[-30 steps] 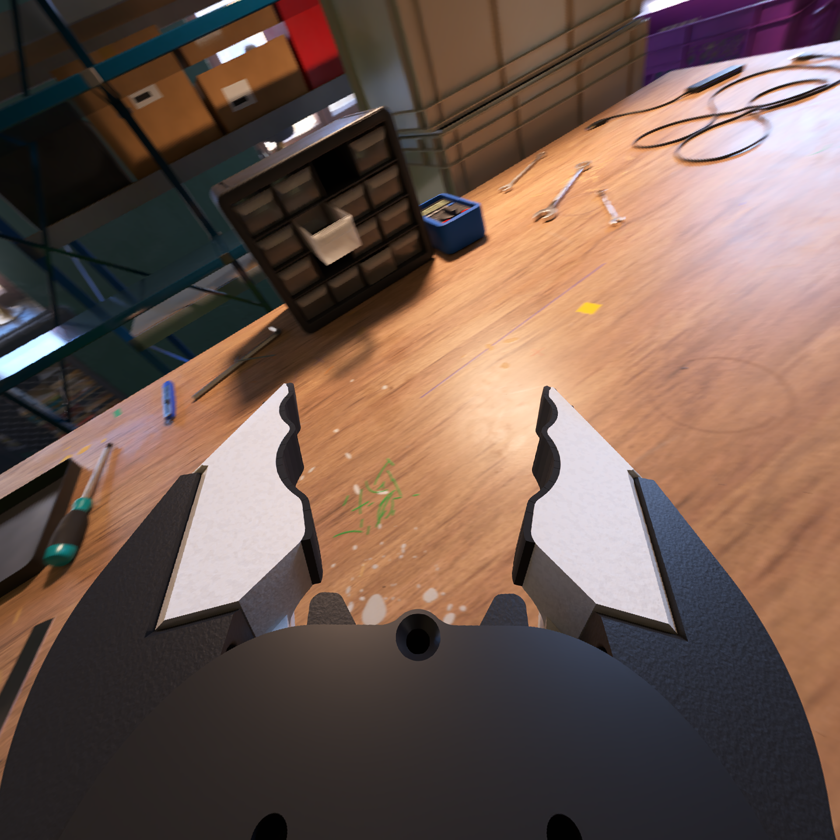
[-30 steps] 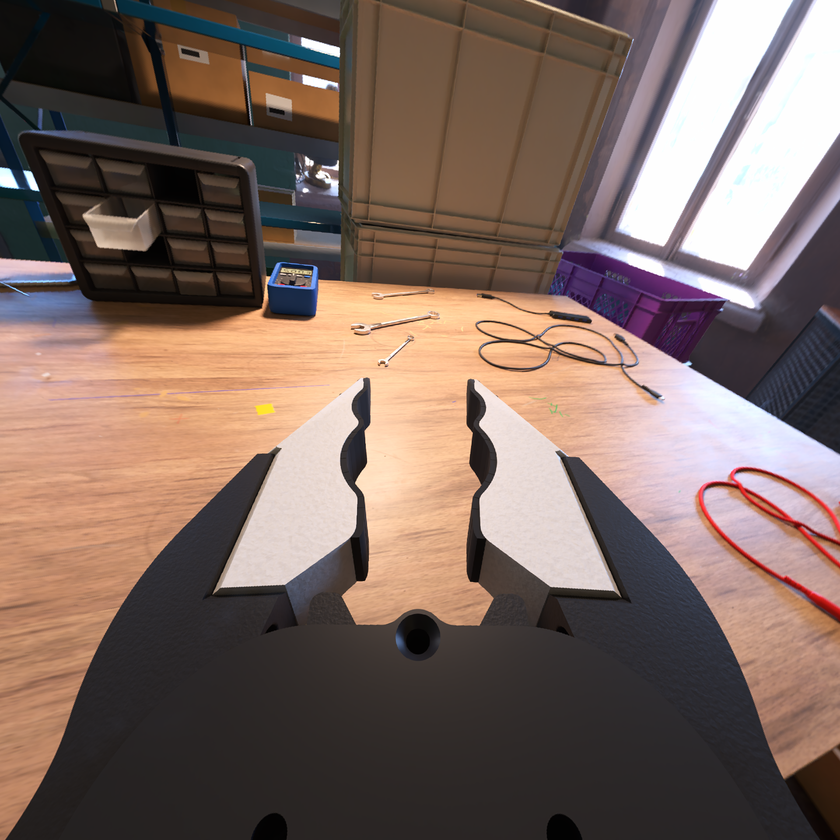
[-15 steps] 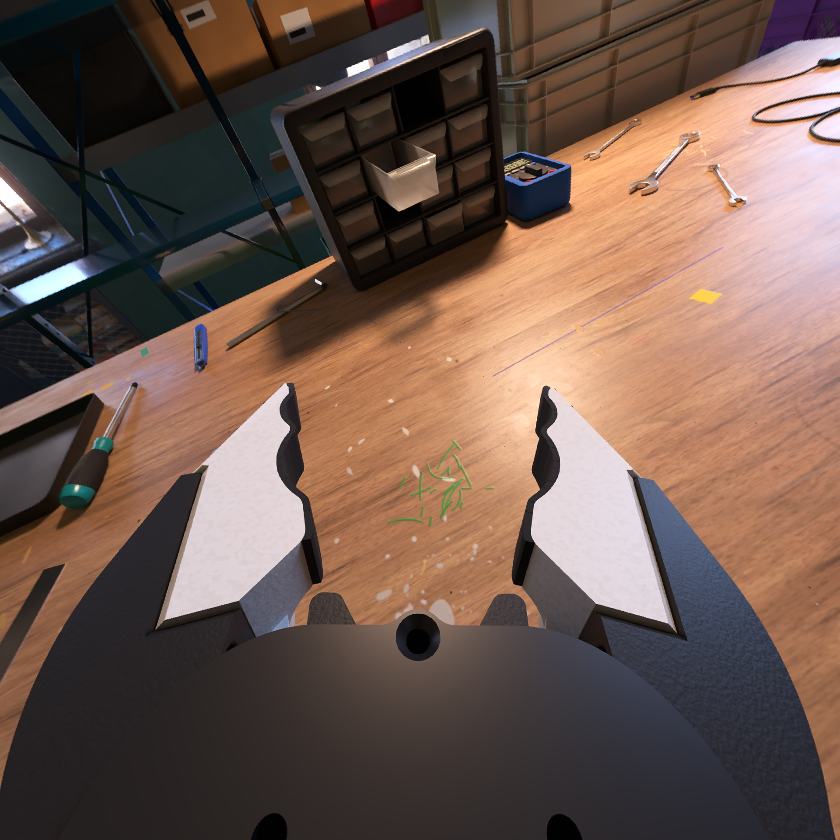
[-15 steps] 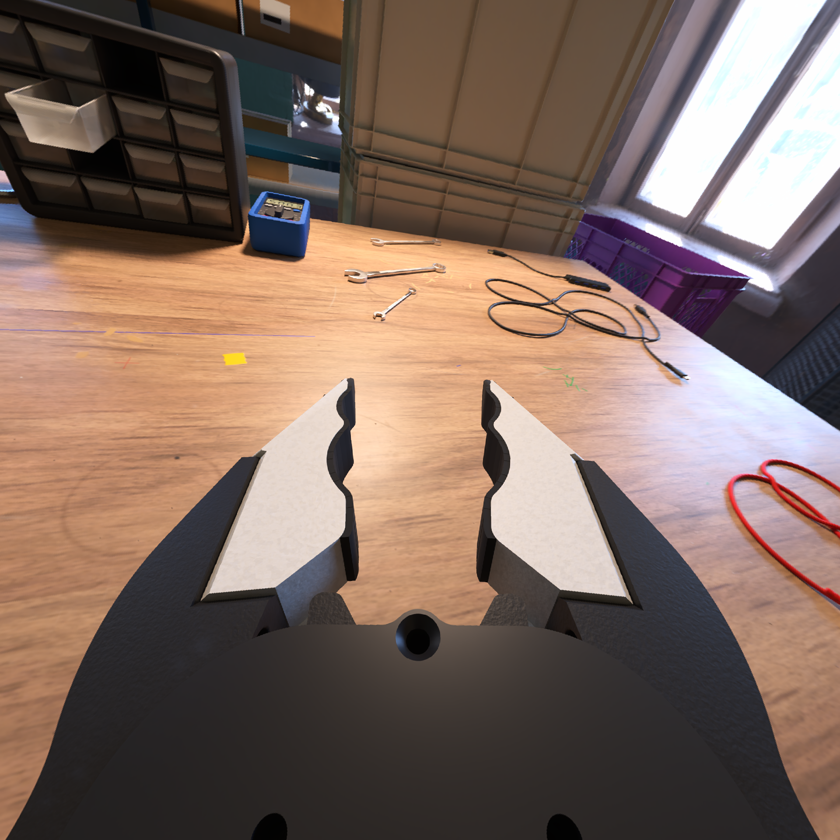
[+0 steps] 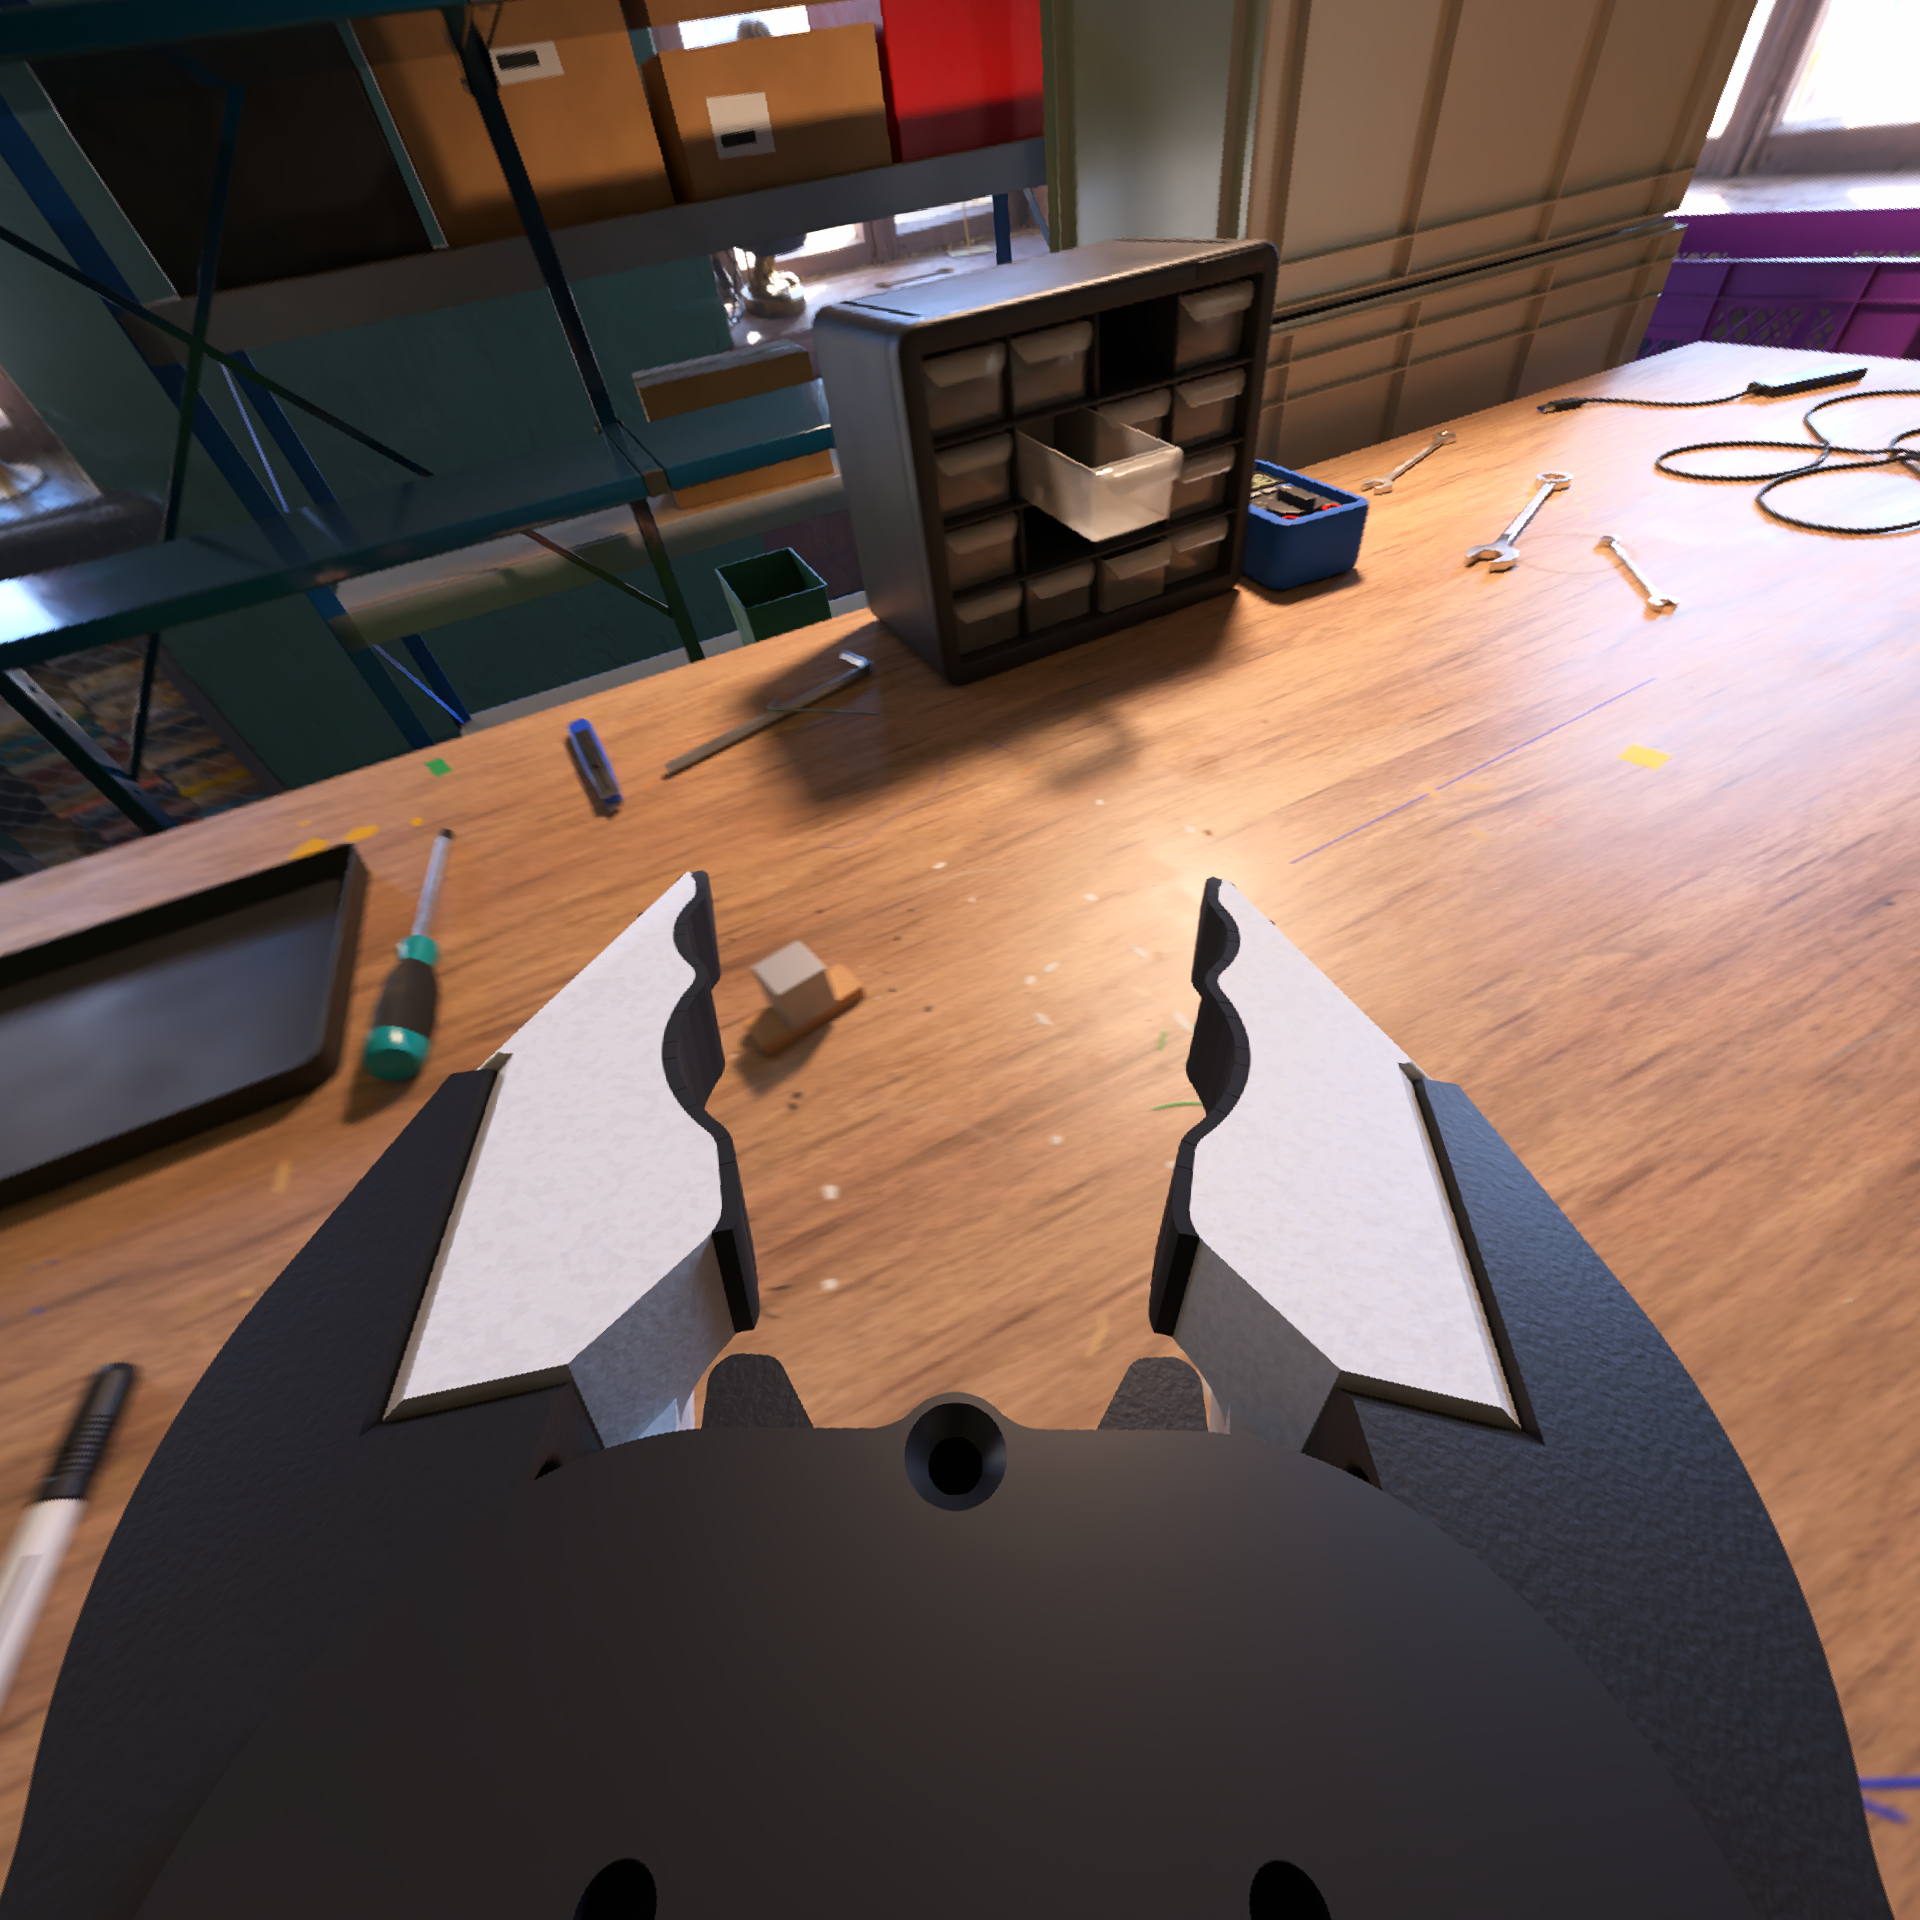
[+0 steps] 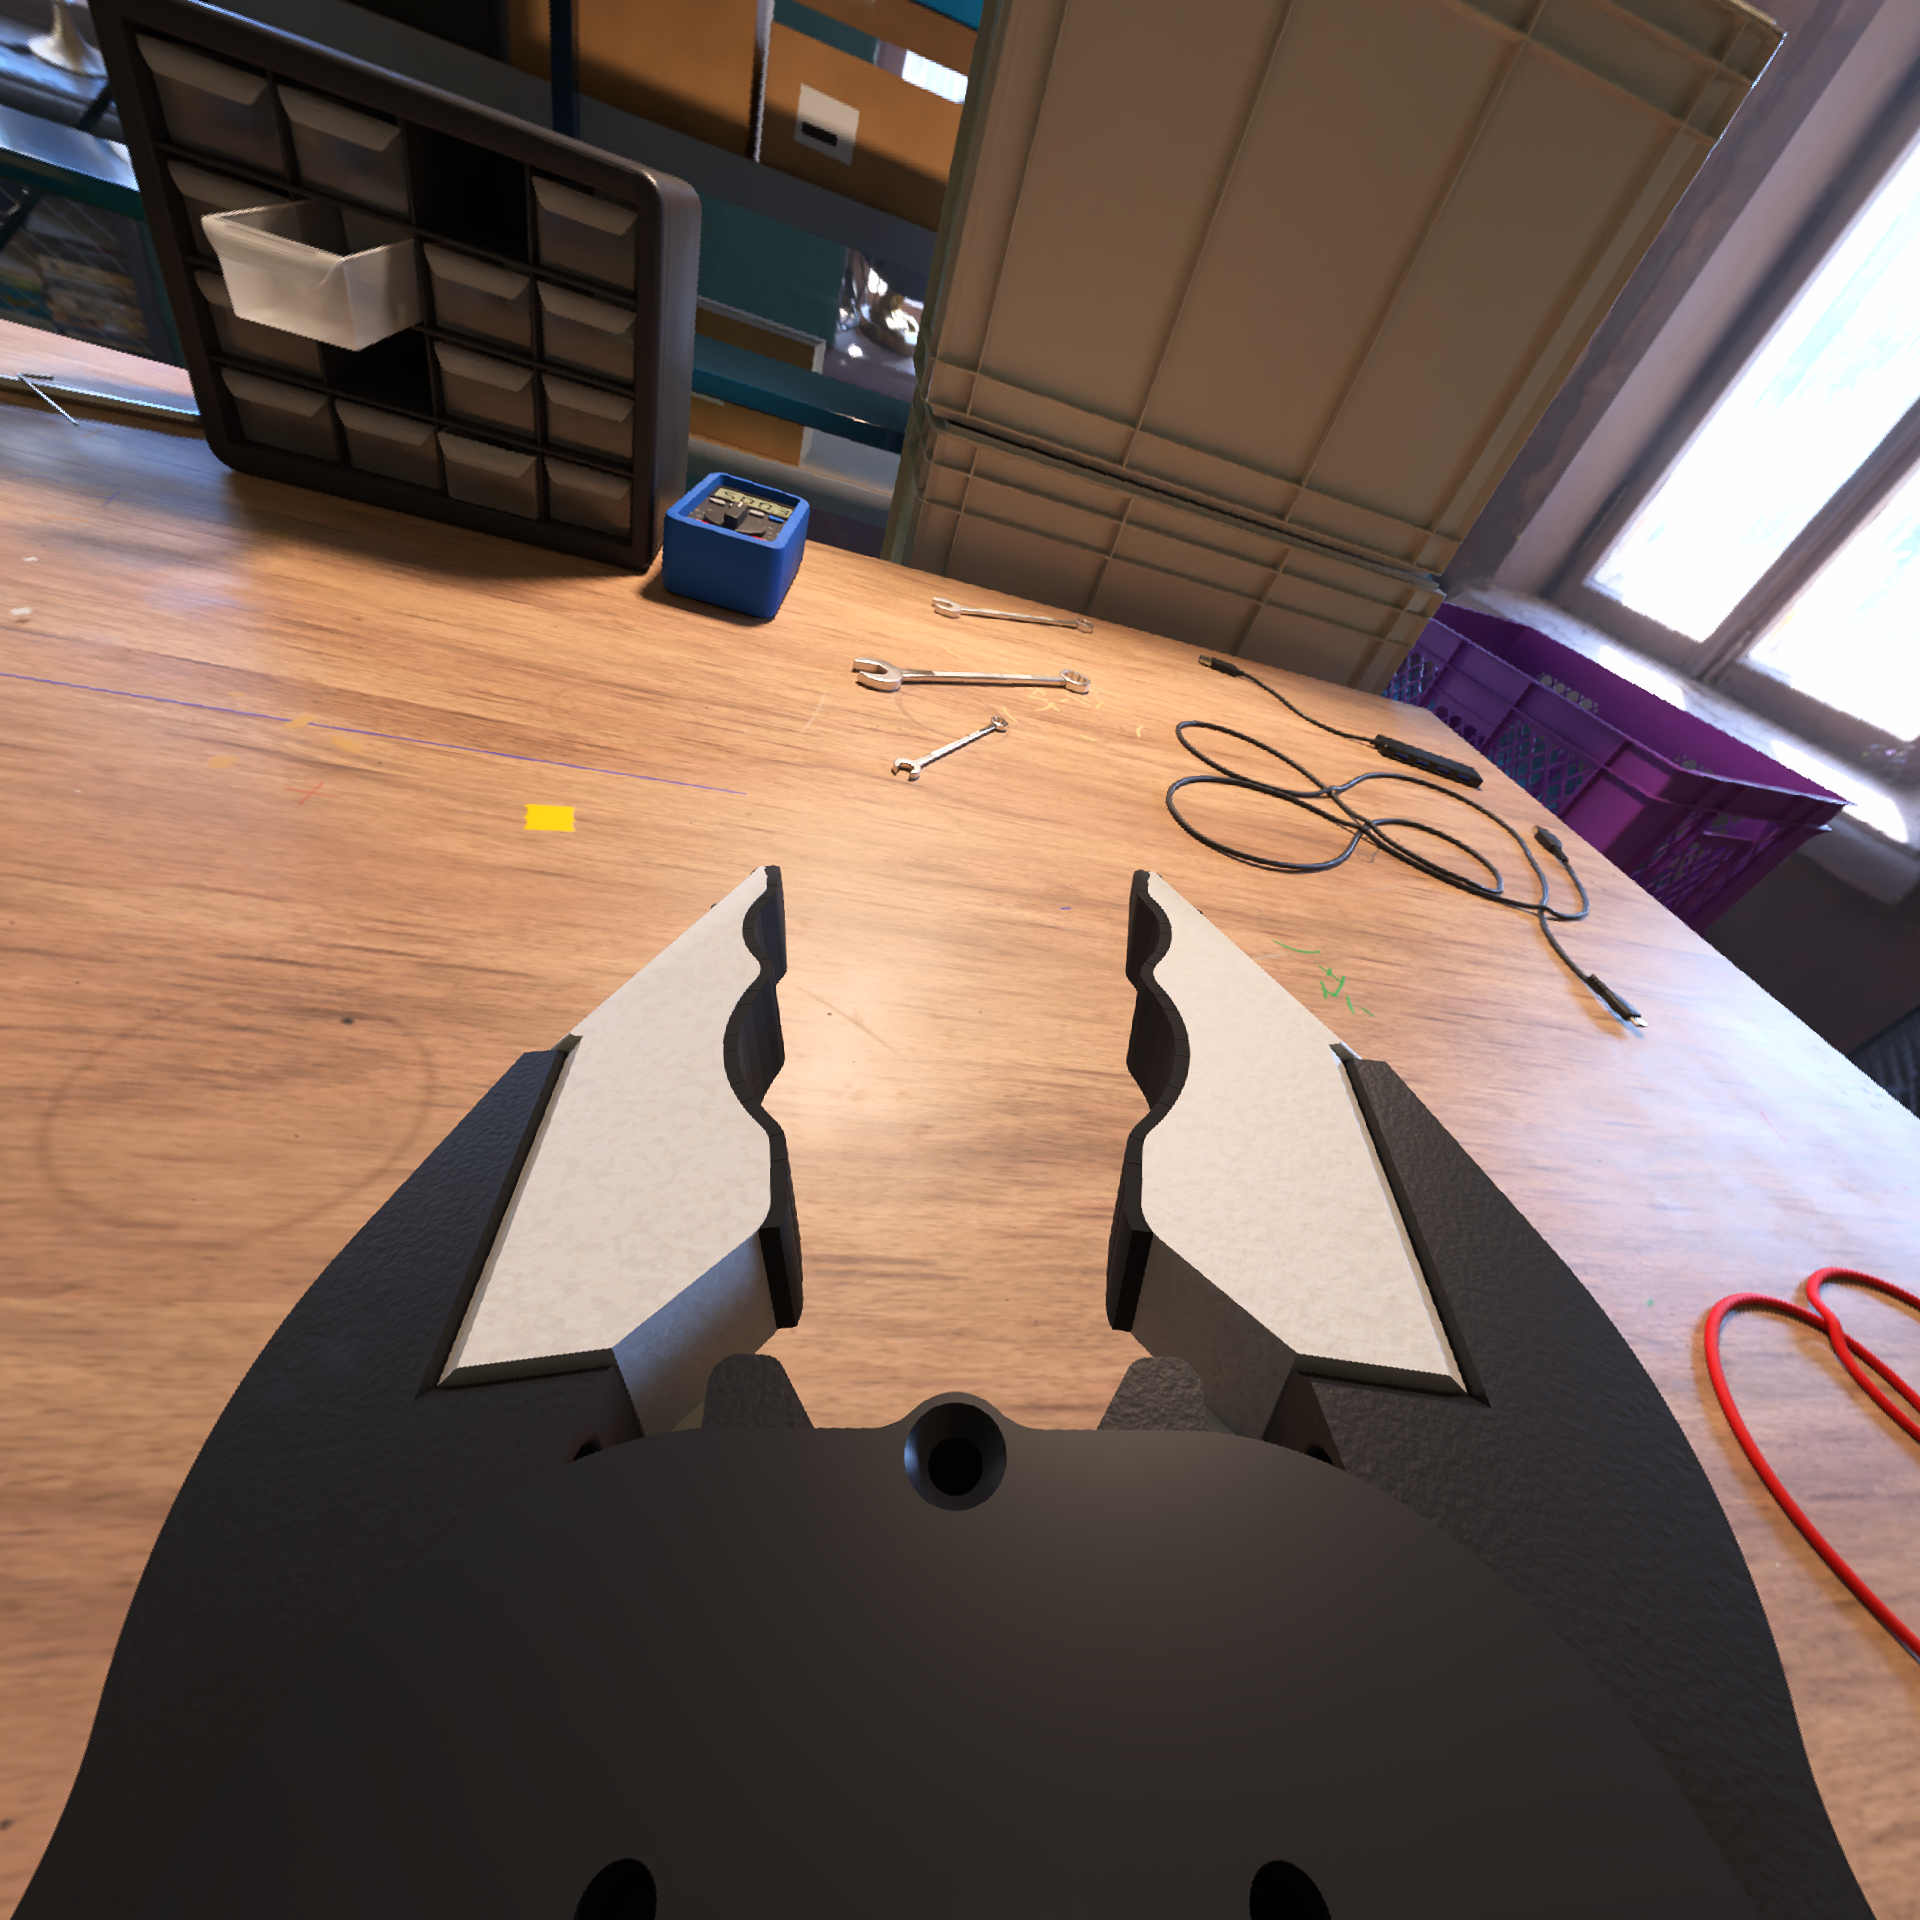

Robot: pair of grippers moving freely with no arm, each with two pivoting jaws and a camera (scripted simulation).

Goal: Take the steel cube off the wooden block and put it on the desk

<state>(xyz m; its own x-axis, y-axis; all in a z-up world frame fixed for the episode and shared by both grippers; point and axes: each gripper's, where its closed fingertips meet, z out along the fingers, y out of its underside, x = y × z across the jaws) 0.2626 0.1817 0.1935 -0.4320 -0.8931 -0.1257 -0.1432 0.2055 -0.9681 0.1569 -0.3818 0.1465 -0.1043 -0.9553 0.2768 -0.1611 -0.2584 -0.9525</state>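
Desk (image 5: 1351, 1039): cube (image 5: 790, 979) sits on block (image 5: 805, 1013).
Left gripper (image 5: 954, 904): fingers apart, empty, near cube.
Right gripper (image 6: 954, 883): apart, empty.
Progress: nothing grasped; everything remains.

left hand-held gripper (image 5: 954, 894) agape, right hand-held gripper (image 6: 954, 883) agape

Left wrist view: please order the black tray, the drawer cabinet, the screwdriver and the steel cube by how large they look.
1. drawer cabinet; black tray looks similar, partly cut off, nearer
2. screwdriver
3. steel cube
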